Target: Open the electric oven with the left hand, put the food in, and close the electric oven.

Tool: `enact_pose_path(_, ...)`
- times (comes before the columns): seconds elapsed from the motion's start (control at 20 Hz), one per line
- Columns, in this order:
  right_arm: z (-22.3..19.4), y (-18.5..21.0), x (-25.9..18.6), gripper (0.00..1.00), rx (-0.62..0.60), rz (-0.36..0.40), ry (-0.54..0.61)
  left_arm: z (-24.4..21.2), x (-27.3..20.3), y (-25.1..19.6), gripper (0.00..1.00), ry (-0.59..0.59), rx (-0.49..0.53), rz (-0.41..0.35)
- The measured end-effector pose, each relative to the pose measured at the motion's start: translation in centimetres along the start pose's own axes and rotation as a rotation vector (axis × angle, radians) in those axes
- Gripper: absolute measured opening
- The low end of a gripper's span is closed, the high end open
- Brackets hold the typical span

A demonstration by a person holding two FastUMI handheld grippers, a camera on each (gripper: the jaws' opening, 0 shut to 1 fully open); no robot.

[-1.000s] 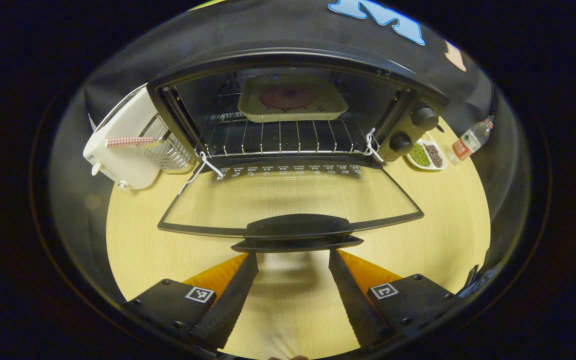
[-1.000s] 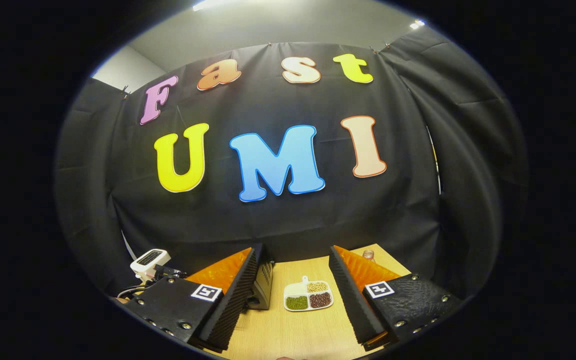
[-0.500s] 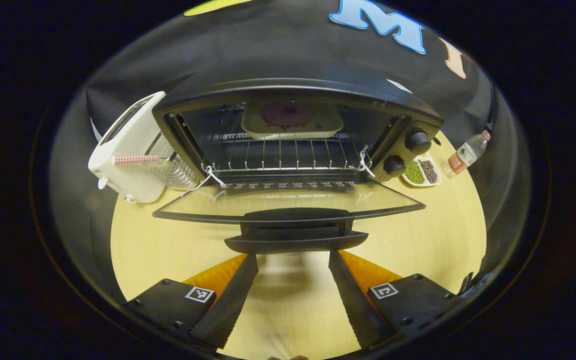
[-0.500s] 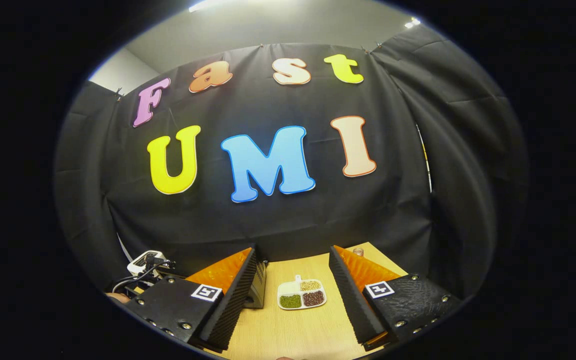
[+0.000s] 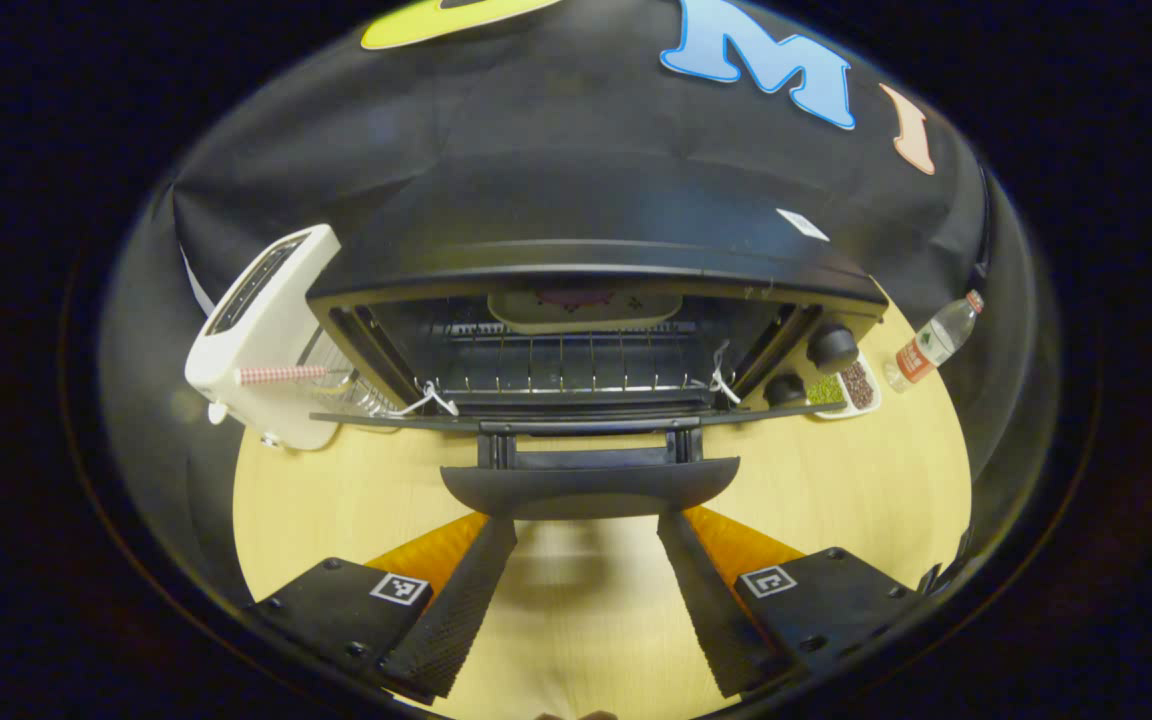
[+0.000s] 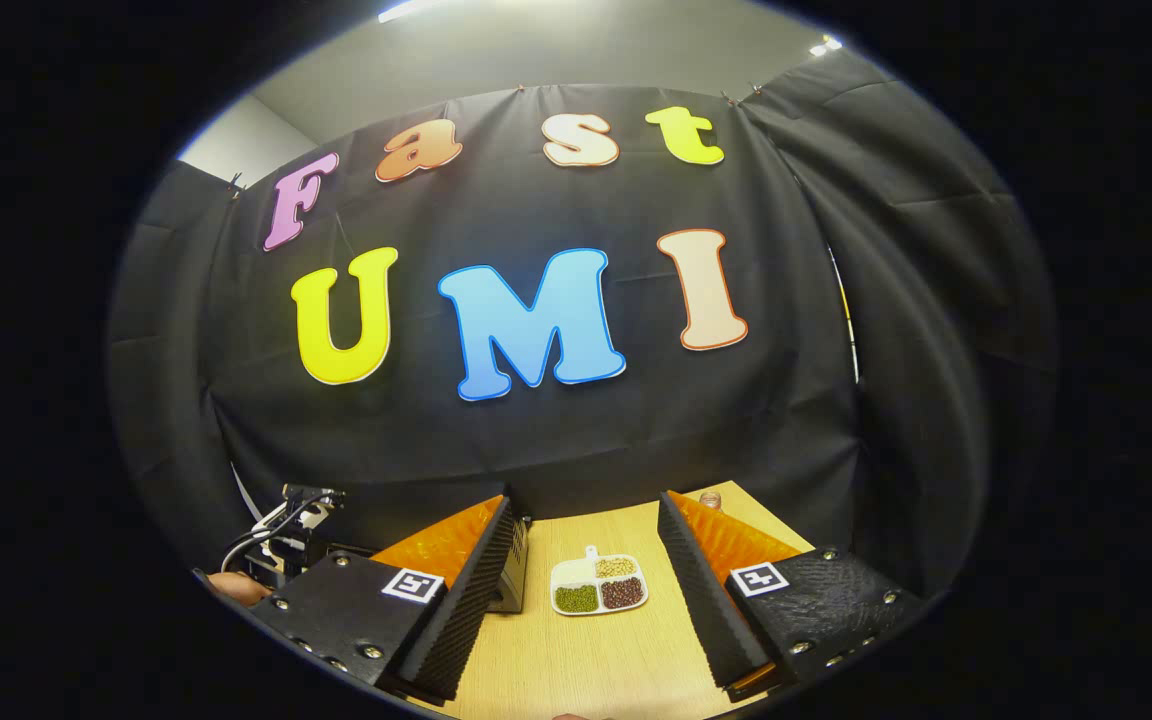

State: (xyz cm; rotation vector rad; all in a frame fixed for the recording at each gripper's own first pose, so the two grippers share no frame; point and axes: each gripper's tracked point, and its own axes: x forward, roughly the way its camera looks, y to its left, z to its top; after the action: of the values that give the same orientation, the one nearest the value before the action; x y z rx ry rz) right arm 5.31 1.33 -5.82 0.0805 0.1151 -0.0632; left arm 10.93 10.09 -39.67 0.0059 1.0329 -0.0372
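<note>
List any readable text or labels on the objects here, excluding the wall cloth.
None legible.
Clear plastic water bottle: red label, print too small.
Black electric oven: white sticker on top, blurred.
Left gripper and right gripper: square black-and-white marker tags, patterns, no words.

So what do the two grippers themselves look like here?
Both look alike. The left gripper has two long wedge-shaped fingers with ribbed inner faces, on black blocks with screws, each bearing a small square black-and-white marker. The right gripper has the same build and markers; its right block has a rough, textured top.
</note>
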Motion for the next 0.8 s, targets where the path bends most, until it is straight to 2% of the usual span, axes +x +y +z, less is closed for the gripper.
enact_pose_path(0.15, 0.2, -0.3, -0.3, 0.89, -0.004, -0.002, -0.005, 1.5, -0.4, 0.5, 0.97, -0.052, -0.003, 0.01)
enact_pose_path(0.2, 0.2, -0.4, -0.4, 0.89, -0.005, -0.002, -0.006, 2.1, -0.8, 0.5, 1.0, -0.073, -0.005, 0.013)
enact_pose_path(0.25, 0.3, -0.6, -0.5, 0.89, -0.004, 0.0, -0.006, 2.6, -1.3, 0.5, 0.98, -0.095, -0.007, 0.019)
enact_pose_path(0.4, 0.5, -0.5, -0.6, 0.89, -0.005, 0.013, -0.011, 4.9, -4.8, -0.3, 0.98, -0.221, 0.008, 0.023)
enact_pose_path(0.55, 1.4, -0.1, -1.0, 0.89, -0.023, 0.039, -0.031, 7.8, -10.9, -2.4, 0.97, -0.407, 0.004, -0.003)
enact_pose_path(0.65, 2.7, 0.5, -1.3, 0.89, -0.036, 0.065, -0.06, 10.3, -16.5, -4.0, 0.97, -0.583, -0.012, -0.023)
enact_pose_path(0.8, 5.2, 1.6, -2.0, 0.89, -0.054, 0.1, -0.105, 12.6, -25.7, -5.3, 1.0, -0.822, -0.012, -0.011)
